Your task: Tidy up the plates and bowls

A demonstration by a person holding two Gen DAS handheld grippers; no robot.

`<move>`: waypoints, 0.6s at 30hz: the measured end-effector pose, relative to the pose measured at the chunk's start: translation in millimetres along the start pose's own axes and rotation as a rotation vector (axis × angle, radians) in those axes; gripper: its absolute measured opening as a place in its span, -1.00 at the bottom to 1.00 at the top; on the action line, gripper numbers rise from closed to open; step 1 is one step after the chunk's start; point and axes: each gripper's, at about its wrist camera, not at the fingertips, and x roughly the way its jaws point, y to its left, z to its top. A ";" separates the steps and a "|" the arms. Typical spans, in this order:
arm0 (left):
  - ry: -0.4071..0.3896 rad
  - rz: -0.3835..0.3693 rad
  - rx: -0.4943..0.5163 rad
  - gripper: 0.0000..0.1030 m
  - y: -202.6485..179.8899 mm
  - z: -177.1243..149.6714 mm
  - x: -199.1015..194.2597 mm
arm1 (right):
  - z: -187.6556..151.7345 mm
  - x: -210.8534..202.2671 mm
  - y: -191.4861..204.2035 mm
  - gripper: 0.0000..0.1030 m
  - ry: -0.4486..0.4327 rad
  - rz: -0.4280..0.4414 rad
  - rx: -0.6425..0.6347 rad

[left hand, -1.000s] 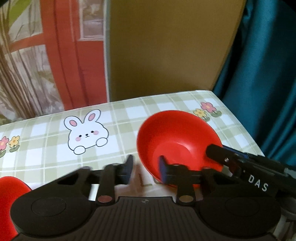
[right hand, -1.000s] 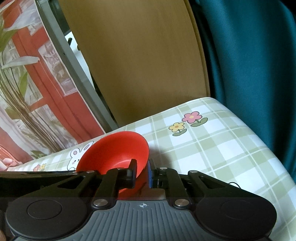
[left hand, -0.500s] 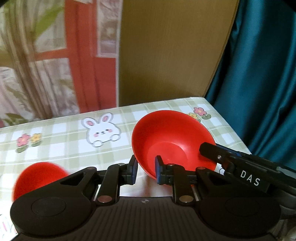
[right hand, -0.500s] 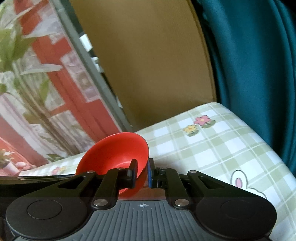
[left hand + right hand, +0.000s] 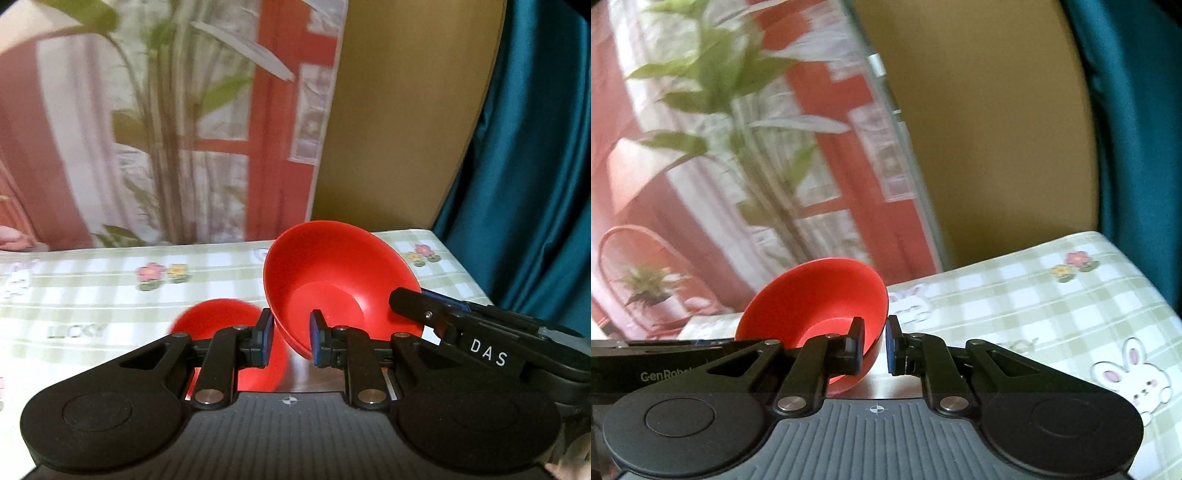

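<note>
So from the left wrist, the left gripper (image 5: 290, 338) is clamped on the near rim of a red bowl (image 5: 332, 280), tilted up off the counter (image 5: 92, 291). A second red bowl (image 5: 221, 321) sits blurry just behind the left finger.

Right wrist view: the right gripper (image 5: 873, 343) pinches the same bowl's (image 5: 820, 295) rim too.

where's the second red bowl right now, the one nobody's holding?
Left wrist view: the second red bowl sits on the checked tablecloth, low and left of the held red bowl, partly hidden behind the left gripper.
</note>
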 end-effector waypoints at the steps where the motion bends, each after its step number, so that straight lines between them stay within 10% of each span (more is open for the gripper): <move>1: -0.003 0.010 0.000 -0.59 4.8 -0.6 -5.1 | -0.2 -1.2 6.7 -0.77 0.001 0.011 -0.013; 18: -0.038 0.084 -0.034 -0.48 49.9 -14.3 -54.6 | -22.0 4.0 74.8 -0.74 0.051 0.101 -0.091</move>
